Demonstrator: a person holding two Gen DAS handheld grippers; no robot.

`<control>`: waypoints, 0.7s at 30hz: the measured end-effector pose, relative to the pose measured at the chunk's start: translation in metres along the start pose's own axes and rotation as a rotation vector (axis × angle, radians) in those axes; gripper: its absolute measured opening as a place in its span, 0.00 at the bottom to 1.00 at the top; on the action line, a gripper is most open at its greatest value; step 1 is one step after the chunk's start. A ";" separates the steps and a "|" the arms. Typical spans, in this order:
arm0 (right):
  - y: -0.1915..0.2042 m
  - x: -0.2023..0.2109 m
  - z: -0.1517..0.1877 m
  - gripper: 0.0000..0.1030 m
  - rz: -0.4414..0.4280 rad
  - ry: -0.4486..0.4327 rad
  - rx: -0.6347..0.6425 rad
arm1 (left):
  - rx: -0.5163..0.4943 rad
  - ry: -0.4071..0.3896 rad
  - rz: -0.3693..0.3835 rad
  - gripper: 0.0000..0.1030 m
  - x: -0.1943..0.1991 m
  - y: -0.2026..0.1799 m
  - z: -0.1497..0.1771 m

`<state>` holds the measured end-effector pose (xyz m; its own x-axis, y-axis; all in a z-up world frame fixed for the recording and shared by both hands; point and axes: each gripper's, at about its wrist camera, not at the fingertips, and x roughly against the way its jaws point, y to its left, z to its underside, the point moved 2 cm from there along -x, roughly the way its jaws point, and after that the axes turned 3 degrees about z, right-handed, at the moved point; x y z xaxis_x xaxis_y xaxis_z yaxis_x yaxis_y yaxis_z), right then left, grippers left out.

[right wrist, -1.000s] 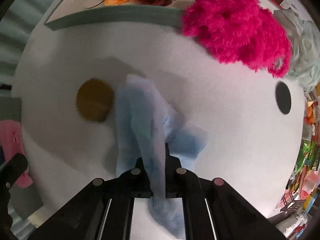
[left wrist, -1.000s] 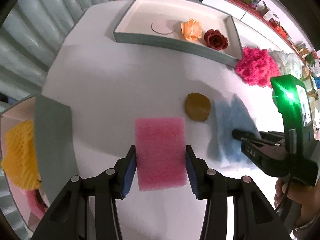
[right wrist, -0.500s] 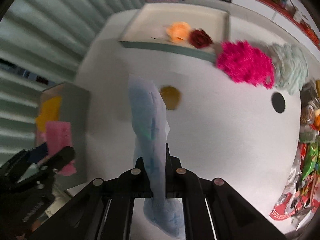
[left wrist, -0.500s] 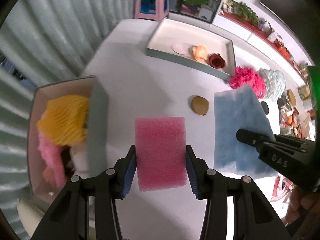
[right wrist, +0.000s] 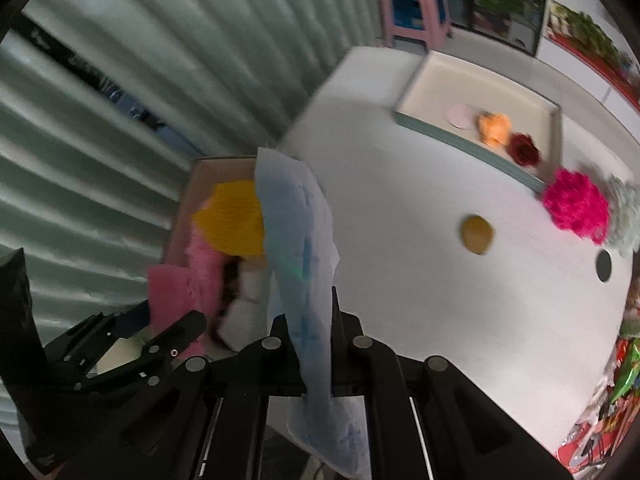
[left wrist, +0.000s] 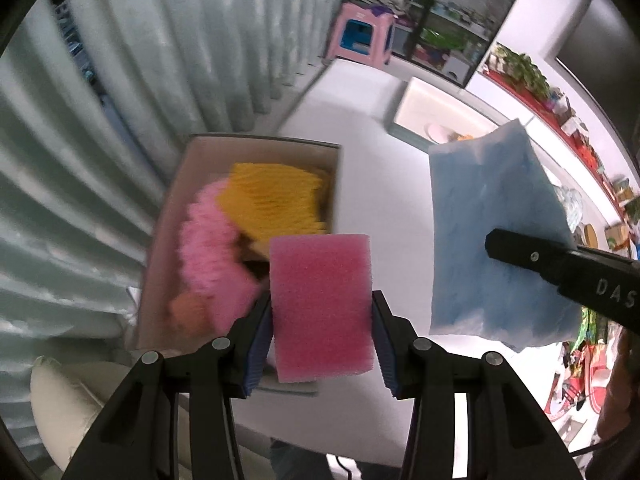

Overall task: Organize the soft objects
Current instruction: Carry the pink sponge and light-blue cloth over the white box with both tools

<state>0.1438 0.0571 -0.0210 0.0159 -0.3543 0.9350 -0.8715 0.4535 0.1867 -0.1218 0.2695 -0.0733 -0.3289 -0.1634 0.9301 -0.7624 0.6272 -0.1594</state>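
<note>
Left gripper (left wrist: pixel 322 332) low in the frame centre of the left wrist view, clamped on a pink foam sponge (left wrist: pixel 320 304), blue-ribbed pads pressing both side edges. Sponge upright between the 2 fingers, hanging over the near end of an open cardboard box (left wrist: pixel 188 184) at left centre. Inside the box: a yellow mesh foam net (left wrist: pixel 276 196) toward the far end, a pink fuzzy item (left wrist: pixel 208 252) beside it, both blurred. Something orange lower in the box, too smeared to name.

Right gripper (right wrist: pixel 312 340) at bottom centre of the right wrist view, pinched tight on a light blue cloth sheet (right wrist: pixel 296 240), sheet rising up between the closed fingers and draping below them. Same sheet spread wide at right of the left wrist view, black finger across it.

White table (right wrist: pixel 400 260) behind. Upper right of the right wrist view: a shallow tray (right wrist: pixel 440 132) holding an orange fabric flower (right wrist: pixel 495 128), a dark red fabric rose (right wrist: pixel 524 149) and a pale round pad (right wrist: pixel 460 116). On the table just beyond the tray corner, a magenta fluffy pompom (right wrist: pixel 576 206) touching a pale green fluffy one (right wrist: pixel 626 216). Brown round pad (right wrist: pixel 476 234) lying alone, well apart from the box.
</note>
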 end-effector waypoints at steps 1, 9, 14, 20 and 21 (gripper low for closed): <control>0.009 -0.003 -0.003 0.06 -0.009 -0.002 0.005 | 0.002 -0.005 -0.009 0.46 0.003 0.010 0.001; 0.086 -0.016 -0.011 0.06 -0.052 0.012 0.051 | 0.078 -0.014 -0.046 0.46 0.012 0.086 0.004; 0.124 -0.034 -0.016 0.06 -0.054 0.042 0.101 | 0.104 -0.024 -0.054 0.46 0.011 0.109 0.006; 0.150 -0.046 -0.018 0.06 -0.051 0.074 0.149 | 0.126 -0.020 -0.050 0.46 0.003 0.122 0.008; 0.154 -0.047 -0.018 0.06 -0.048 0.077 0.156 | 0.127 -0.020 -0.050 0.46 0.002 0.123 0.008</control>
<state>0.0181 0.1582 -0.0304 0.0915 -0.3066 0.9474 -0.9343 0.3028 0.1882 -0.2206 0.3401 -0.0936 -0.2992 -0.2078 0.9313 -0.8421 0.5164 -0.1554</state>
